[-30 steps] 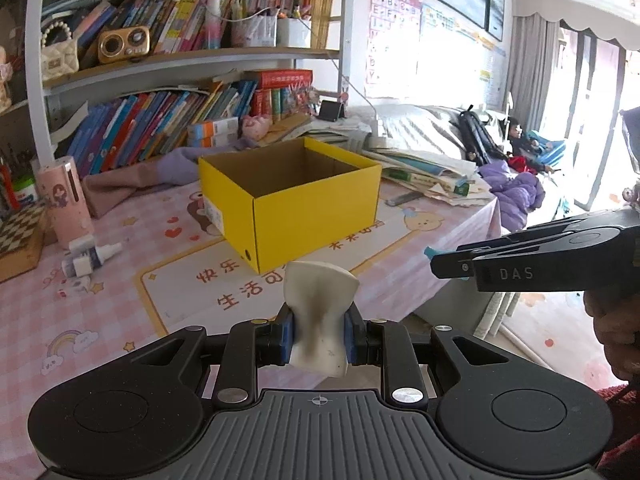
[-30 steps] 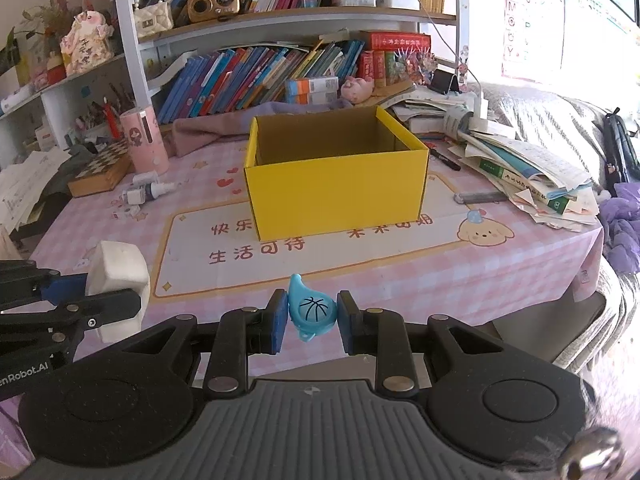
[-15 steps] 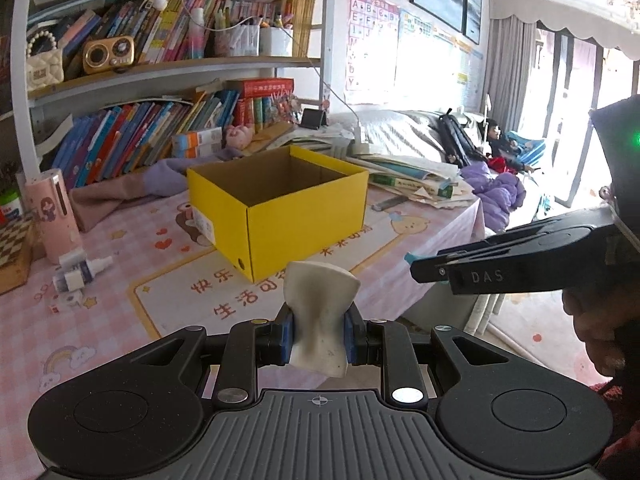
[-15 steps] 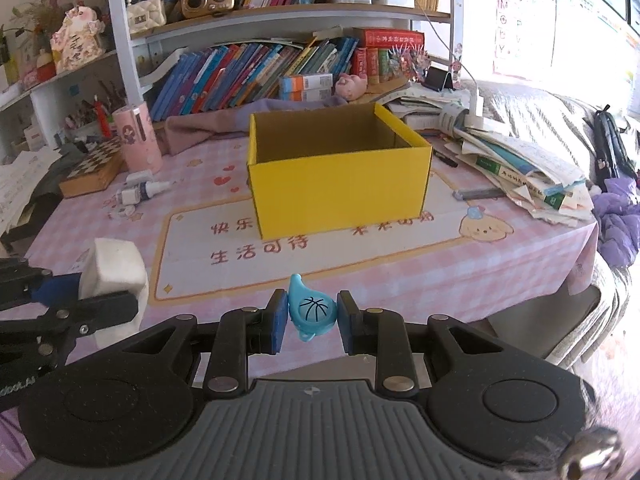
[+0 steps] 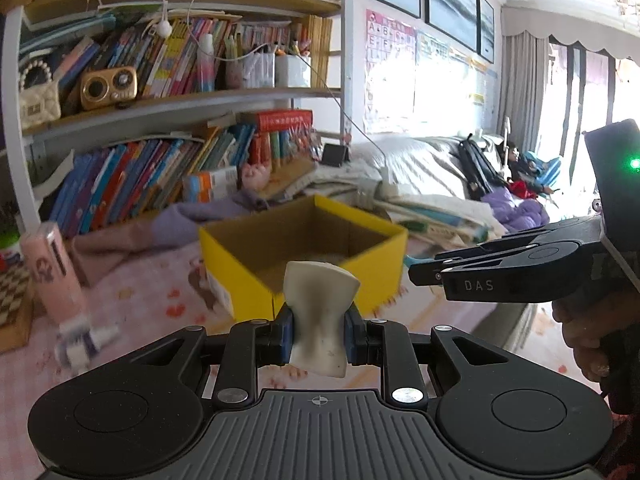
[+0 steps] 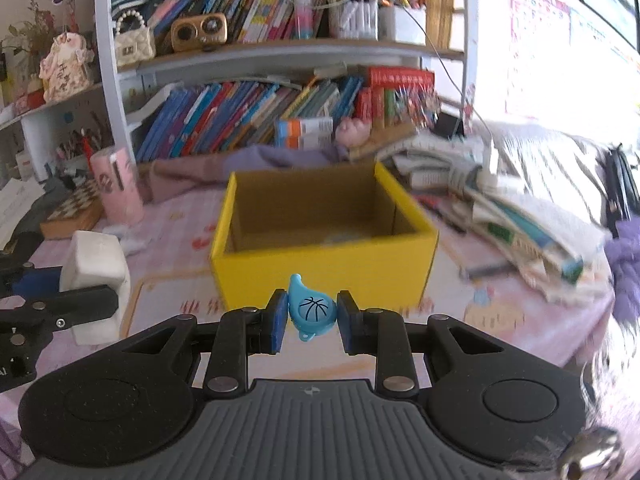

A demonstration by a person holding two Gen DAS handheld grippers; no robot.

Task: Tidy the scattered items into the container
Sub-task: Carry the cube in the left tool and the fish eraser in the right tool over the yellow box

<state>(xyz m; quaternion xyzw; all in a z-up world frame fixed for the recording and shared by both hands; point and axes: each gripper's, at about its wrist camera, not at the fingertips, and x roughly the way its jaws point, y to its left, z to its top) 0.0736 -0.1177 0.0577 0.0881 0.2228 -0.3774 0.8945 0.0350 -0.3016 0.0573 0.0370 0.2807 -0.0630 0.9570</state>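
An open yellow cardboard box (image 5: 372, 276) (image 6: 320, 276) stands on the pink checked table, just beyond both grippers. My left gripper (image 5: 319, 334) is shut on a squeezed white sponge block (image 5: 319, 312), which also shows at the left of the right wrist view (image 6: 96, 276). My right gripper (image 6: 312, 322) is shut on a small blue teardrop charm with a basketball drawing (image 6: 311, 309); in the left wrist view that gripper (image 5: 416, 270) reaches in from the right, held by a hand (image 5: 592, 336). Something pale lies on the box floor, too blurred to name.
A pink cylinder (image 5: 54, 268) (image 6: 116, 188), small bottles (image 5: 86, 342) and a chessboard (image 6: 74, 210) lie left of the box. A purple cloth (image 6: 260, 160) lies behind it, under a full bookshelf (image 6: 280, 112). Stacked books and papers (image 6: 520, 224) crowd the right side.
Both grippers have moved forward toward the yellow box, which now looms larger and nearer in both views. The sponge and the blue charm stay gripped as before.
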